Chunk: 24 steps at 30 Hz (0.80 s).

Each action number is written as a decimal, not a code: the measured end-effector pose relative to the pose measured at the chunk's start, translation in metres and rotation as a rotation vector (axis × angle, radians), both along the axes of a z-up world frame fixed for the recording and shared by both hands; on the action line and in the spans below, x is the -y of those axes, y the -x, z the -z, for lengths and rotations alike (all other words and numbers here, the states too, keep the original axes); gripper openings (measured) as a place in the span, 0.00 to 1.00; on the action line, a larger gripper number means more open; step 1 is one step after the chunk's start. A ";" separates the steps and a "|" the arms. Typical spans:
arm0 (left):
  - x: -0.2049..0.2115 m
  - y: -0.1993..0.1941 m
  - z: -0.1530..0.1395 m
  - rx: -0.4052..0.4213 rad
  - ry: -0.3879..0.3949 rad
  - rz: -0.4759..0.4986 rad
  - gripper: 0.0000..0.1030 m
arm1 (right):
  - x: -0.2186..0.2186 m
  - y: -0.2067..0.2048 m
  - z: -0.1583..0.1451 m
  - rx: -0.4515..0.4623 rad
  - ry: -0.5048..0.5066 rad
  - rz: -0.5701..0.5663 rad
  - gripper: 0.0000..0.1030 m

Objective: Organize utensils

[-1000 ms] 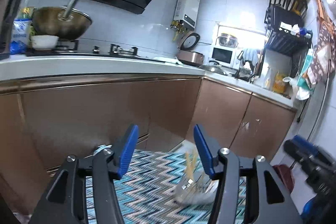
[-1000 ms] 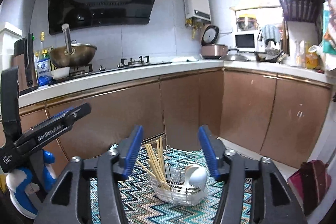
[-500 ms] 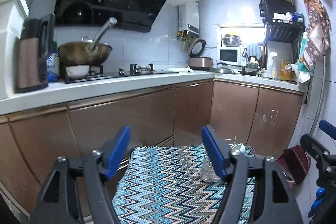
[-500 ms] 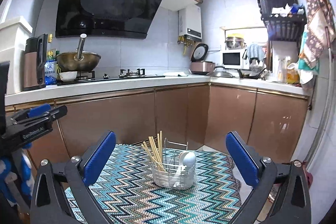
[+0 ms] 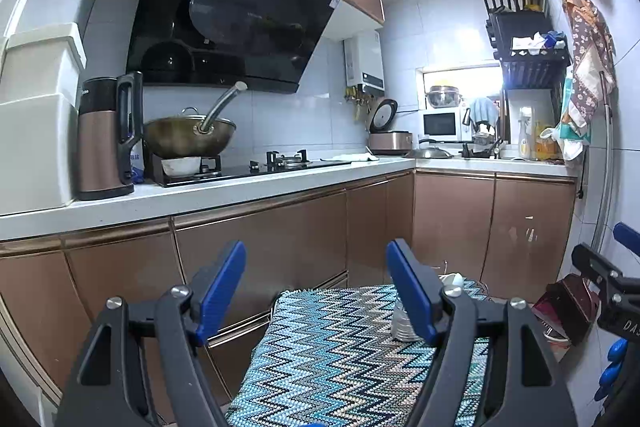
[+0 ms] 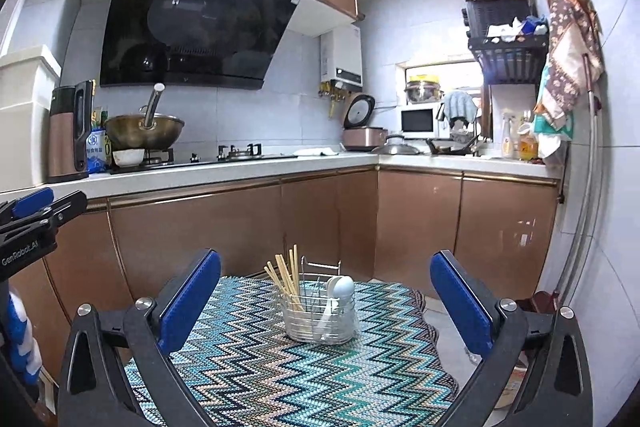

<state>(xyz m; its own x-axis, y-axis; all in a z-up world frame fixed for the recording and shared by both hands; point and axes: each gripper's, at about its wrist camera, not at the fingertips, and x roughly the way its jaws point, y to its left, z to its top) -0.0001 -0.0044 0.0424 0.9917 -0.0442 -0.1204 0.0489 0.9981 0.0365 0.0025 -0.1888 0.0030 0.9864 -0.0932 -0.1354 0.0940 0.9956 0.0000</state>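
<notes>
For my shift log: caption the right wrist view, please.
Open right hand-held gripper faces a wire utensil basket holding wooden chopsticks and a white spoon on a zigzag-patterned cloth.

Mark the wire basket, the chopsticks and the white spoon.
Wire basket (image 6: pixel 304 327): right wrist view, front wire wall.
Chopsticks (image 6: pixel 286 279): right wrist view, middle of the bundle.
White spoon (image 6: pixel 342 287): right wrist view, its bowl.

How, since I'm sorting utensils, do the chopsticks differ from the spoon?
The chopsticks are several thin tan sticks; the spoon is white, with a broad rounded end up. The chopsticks fan out, leaning left; the spoon sits at the right side. Both stand in the wire basket.
</notes>
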 end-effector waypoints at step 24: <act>-0.030 0.032 0.003 0.002 0.050 -0.045 0.70 | -0.028 0.051 -0.011 0.086 0.107 0.093 1.00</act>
